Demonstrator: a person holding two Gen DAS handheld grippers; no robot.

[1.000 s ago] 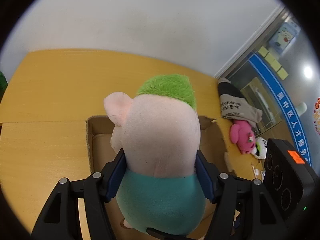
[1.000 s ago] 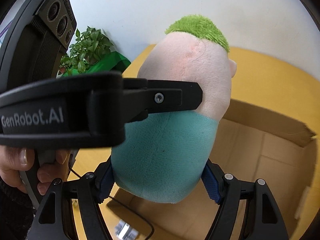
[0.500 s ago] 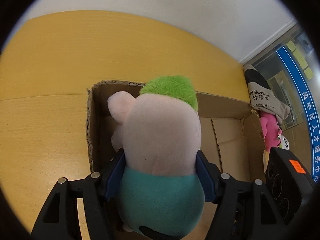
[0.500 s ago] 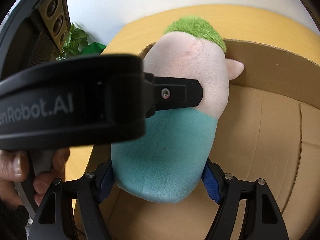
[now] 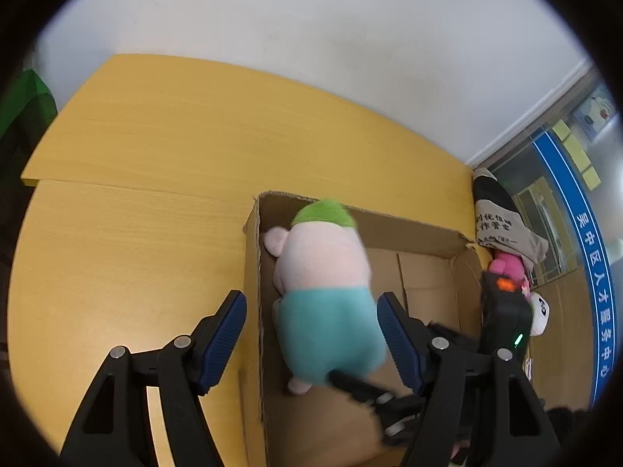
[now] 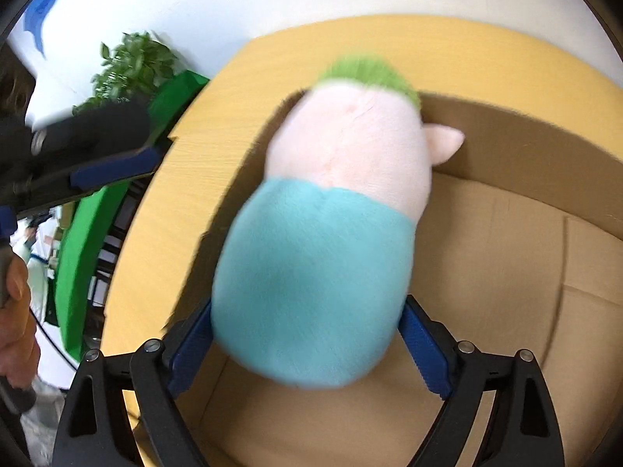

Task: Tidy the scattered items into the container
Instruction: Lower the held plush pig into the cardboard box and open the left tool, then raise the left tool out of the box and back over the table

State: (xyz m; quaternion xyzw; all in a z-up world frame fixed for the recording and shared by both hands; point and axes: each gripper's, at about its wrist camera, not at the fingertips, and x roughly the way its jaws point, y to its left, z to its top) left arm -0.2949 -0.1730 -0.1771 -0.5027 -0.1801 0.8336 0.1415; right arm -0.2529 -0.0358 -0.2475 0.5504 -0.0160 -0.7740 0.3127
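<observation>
The box [image 5: 424, 233] on the table [image 5: 136, 233] holds the plush [image 5: 323, 295]. The left claw [image 5: 311, 330] is released, straddling the box wall. The right claw [image 6: 307, 346] is opening, the plush's teal end between its pads.

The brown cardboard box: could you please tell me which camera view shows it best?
The left wrist view: the brown cardboard box shows three walls and its floor. The right wrist view shows only one corner, largely hidden by the pink plush toy.
</observation>
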